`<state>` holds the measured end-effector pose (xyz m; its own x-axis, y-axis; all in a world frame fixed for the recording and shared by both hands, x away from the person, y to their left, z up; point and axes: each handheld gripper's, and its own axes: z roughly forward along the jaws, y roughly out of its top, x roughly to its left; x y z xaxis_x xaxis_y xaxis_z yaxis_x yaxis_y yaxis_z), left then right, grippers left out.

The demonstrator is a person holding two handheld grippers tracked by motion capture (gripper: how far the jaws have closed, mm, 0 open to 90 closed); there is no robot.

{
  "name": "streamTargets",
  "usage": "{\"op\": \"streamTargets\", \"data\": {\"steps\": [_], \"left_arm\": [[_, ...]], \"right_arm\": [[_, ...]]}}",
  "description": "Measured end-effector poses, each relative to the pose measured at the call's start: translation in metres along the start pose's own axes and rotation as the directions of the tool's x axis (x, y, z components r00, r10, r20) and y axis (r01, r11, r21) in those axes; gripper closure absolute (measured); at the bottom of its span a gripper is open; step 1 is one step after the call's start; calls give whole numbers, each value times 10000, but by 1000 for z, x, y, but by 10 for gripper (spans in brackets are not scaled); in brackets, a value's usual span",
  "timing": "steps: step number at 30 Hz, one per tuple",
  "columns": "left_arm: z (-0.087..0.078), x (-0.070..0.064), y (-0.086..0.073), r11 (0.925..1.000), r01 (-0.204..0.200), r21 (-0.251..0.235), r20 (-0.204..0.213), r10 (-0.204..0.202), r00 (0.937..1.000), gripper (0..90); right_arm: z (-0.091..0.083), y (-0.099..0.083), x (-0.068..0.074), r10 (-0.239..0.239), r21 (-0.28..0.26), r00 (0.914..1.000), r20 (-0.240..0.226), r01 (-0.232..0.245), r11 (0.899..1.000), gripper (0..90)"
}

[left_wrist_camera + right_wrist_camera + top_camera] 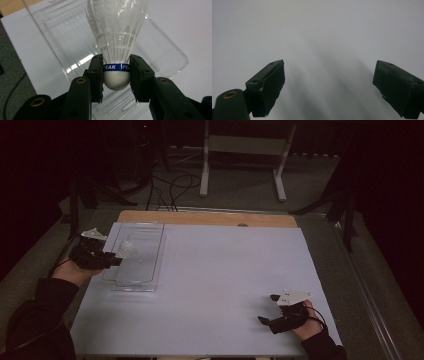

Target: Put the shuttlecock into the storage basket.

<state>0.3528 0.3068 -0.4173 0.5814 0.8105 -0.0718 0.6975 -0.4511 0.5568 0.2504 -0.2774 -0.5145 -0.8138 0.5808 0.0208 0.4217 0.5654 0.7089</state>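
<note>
At the table's left edge, the left gripper (pixel 116 75) is clamping a white shuttlecock (pixel 116 37) by its rounded cork base, the jaws pressing on either side of the blue band. It is holding the shuttlecock over the clear plastic tray (pixel 150 232), feathers pointing away from the hand. Far to the right, the right gripper (pixel 268 309) is resting near the white table (pixel 225 270) front edge, its jaws standing wide apart and holding nothing.

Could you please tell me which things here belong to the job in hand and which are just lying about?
In the job:
- shuttlecock, clamped at its cork by the left tongs
- clear plastic tray beneath it

Lying about:
- right tongs, open over bare white table
- white metal stand and cables on the floor
</note>
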Motion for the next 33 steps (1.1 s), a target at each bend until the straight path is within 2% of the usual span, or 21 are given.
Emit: {"op": "streamTargets", "data": {"steps": [4, 8, 14, 27, 33], "left_arm": [[3, 3, -3, 9997, 199, 150, -225, -196, 9996, 655], [5, 4, -5, 9995, 284, 130, -248, -281, 9993, 656], [11, 5, -11, 9999, 112, 106, -349, -109, 9993, 656], [19, 10, -20, 9998, -92, 189, -136, 94, 9999, 655], [27, 11, -24, 9973, -335, 655, -178, 347, 9992, 655]], "right_arm": [[0, -1, 0, 25, 6, 10000, 20, -25, 10000, 105], [0, -1, 0, -31, -26, 10000, 38, 31, 10000, 105], [1, -1, 0, -41, -1, 10000, -50, 41, 10000, 105], [1, -1, 0, -11, 63, 10000, -28, 11, 10000, 105], [2, -1, 0, -22, 74, 10000, -39, 23, 10000, 105]]}}
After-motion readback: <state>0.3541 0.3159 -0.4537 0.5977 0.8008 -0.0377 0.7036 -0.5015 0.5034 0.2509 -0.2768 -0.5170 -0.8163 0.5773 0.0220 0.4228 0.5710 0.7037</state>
